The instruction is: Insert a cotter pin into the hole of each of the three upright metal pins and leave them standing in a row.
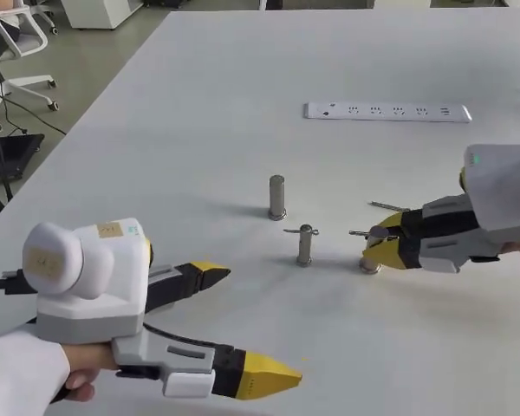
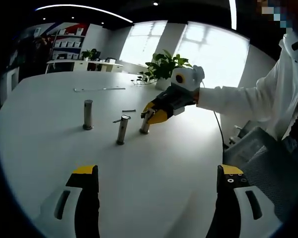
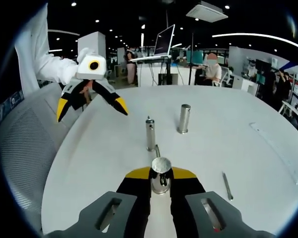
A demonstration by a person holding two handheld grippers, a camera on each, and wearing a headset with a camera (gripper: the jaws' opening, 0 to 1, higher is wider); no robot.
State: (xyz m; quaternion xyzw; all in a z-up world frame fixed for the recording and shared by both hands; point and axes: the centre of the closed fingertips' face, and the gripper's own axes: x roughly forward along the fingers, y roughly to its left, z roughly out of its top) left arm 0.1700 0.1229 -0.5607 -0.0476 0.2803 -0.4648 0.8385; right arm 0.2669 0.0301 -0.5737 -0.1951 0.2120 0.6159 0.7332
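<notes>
Three metal pins stand in a slanted row on the white table (image 1: pixel 199 130). The right-hand pin (image 1: pixel 370 265) is the one being worked on. The right gripper (image 1: pixel 380 243) has its jaws clenched on it, and in the right gripper view the pin's round top sits snug between the two yellow tips. A thin wire (image 1: pixel 358 232) pokes out beside the top of this pin, but I cannot tell if it goes all the way through the hole. The middle pin (image 1: pixel 306 250) has a cotter pin (image 1: pixel 295 230) across its top. The far pin (image 1: pixel 277 198) looks bare. One loose cotter pin (image 1: pixel 388 206) lies flat on the table, just behind the right gripper. The left gripper (image 1: pixel 264 325) hangs close to the person, well apart from the pins, with its jaws let go and wide and nothing in them. Farther back lies a long power strip (image 1: pixel 387 112). I think the job right now is to get the wire fully through the held pin. To do that well, the grip should be firm but soft, so the pin stands straight up. The wire should go in level, not at a slant. The middle pin is near, so it must not get bumped. The far pin looks like it needs the loose cotter pin after that.
</notes>
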